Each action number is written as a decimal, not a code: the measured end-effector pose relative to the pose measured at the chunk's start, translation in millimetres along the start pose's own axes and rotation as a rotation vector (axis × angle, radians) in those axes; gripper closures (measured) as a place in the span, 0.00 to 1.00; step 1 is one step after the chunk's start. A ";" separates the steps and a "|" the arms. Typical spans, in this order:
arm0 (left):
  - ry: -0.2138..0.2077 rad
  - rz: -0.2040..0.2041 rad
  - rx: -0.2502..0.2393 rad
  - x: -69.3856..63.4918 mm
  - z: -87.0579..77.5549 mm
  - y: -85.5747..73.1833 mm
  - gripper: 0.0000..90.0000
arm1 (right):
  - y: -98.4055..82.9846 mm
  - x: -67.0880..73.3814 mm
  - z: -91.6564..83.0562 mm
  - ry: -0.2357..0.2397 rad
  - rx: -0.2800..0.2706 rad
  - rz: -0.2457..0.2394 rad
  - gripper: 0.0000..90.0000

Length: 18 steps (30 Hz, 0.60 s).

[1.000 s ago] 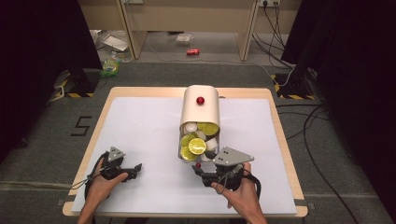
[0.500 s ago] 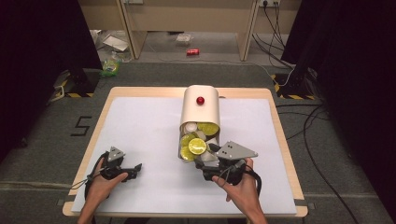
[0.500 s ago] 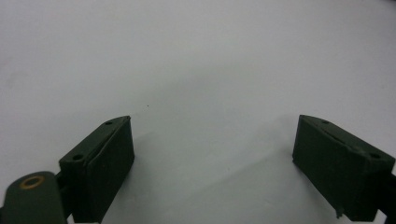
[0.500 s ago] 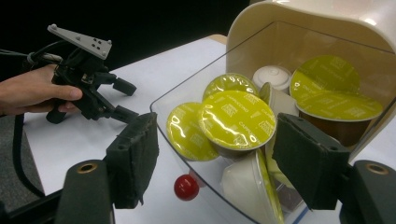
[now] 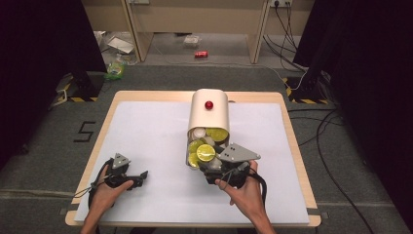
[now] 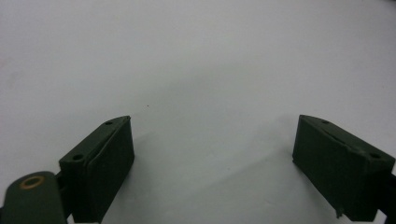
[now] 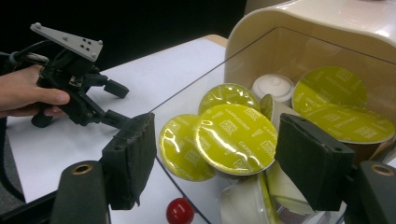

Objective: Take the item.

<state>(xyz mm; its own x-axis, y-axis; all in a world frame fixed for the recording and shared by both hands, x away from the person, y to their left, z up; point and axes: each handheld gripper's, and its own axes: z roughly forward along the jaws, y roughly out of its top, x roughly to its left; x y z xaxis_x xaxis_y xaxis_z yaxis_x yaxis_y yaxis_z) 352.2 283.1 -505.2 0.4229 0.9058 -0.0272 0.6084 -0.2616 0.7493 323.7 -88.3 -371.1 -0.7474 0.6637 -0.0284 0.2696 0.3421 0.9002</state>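
the yellow-lidded capsule [image 7: 236, 138] sits at the open mouth of the cream container [image 5: 209, 113], which lies on its side near the middle of the tabletop [image 5: 146, 131], its closed end with the red knob [image 5: 209, 105] toward the far edge. a second ago the right gripper [image 5: 213, 163] had its jaws nearly together at the mouth; they have just been opening and now stand about halfway apart. in the right gripper view the capsule lies between the two black pads, its foil face toward the camera, and neither pad presses on it; more yellow capsules [image 7: 343, 100] and a white one [image 7: 272, 87] crowd behind. the left gripper [image 5: 139, 176] rests near the front left corner, well apart, unmoved, jaws spread wide over bare white surface with nothing between them.
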 end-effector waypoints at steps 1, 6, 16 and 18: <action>0.001 0.001 0.001 0.0 -0.1 0.0 0.13 | 0.1 -0.8 0.8 -0.001 -0.001 0.002 0.32; 0.000 0.001 0.000 0.1 0.0 0.0 0.13 | 1.1 -3.8 4.5 -0.010 0.002 0.009 0.32; 0.000 0.001 0.002 0.2 -0.2 0.1 0.13 | 2.4 -2.4 14.3 -0.012 0.013 0.004 0.32; -0.001 0.001 0.001 0.2 -0.1 0.0 0.13 | 2.6 -2.4 15.7 -0.012 0.018 -0.002 0.32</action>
<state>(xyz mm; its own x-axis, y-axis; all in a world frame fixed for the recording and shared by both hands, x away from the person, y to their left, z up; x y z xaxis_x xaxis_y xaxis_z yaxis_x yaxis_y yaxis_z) 352.2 283.4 -505.1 0.4240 0.9052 -0.0266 0.6087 -0.2631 0.7485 335.7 -78.6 -375.4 -0.7405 0.6711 -0.0352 0.2795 0.3553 0.8920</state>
